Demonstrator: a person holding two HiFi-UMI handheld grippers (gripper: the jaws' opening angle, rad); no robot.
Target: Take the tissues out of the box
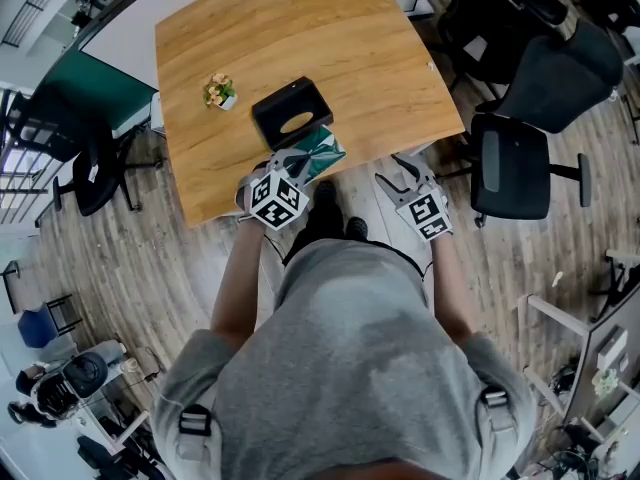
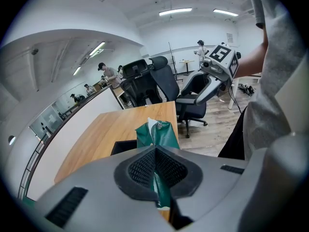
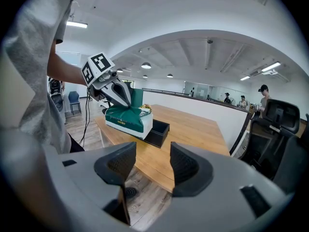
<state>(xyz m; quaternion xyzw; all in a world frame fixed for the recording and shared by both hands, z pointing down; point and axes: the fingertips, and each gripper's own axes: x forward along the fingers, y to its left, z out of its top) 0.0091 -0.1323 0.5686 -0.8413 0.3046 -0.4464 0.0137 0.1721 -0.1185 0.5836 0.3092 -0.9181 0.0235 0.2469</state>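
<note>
A green tissue pack (image 1: 318,154) lies at the wooden table's near edge, right beside the black tissue box (image 1: 291,111). My left gripper (image 1: 298,172) is shut on the pack's crumpled green wrapper (image 2: 157,132), which sticks up between the pads. In the left gripper view the black box (image 2: 123,147) shows just behind the jaws (image 2: 155,167). My right gripper (image 1: 400,175) hovers off the table's near right corner, open with nothing between its fingers (image 3: 148,166). From the right gripper view the pack (image 3: 126,118) rests against the box (image 3: 160,132), with the left gripper (image 3: 114,90) on top of it.
A small potted plant (image 1: 219,91) stands on the table (image 1: 330,38) left of the box. Black office chairs (image 1: 520,163) stand to the right on the wood floor. Several people sit at desks far behind the table (image 2: 108,74).
</note>
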